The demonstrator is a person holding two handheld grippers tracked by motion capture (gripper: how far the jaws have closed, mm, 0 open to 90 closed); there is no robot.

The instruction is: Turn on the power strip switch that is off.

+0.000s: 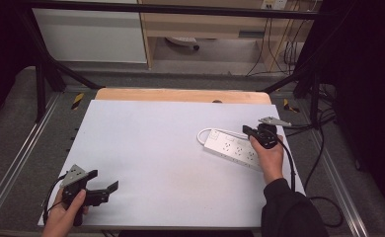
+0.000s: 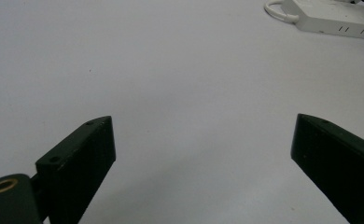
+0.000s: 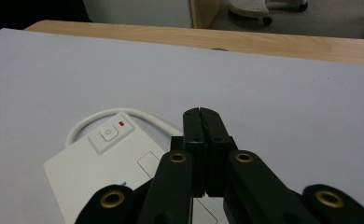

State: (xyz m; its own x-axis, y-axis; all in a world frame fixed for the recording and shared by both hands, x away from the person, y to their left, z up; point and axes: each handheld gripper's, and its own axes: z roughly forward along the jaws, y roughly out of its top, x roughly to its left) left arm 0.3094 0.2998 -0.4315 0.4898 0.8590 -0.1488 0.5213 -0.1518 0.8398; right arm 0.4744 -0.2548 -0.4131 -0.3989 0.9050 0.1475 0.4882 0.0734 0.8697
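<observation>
On the white table [image 1: 146,148], the clenched right gripper [image 1: 252,131] hovers over a power strip [image 1: 232,148]; the left gripper [image 1: 104,183] gapes.

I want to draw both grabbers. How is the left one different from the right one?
The left gripper has its jaws wide apart; the right gripper has its jaws pressed shut with nothing between them. The left gripper is over bare white table; the right gripper is above the white power strip. Both are black, each held in a hand.
</observation>
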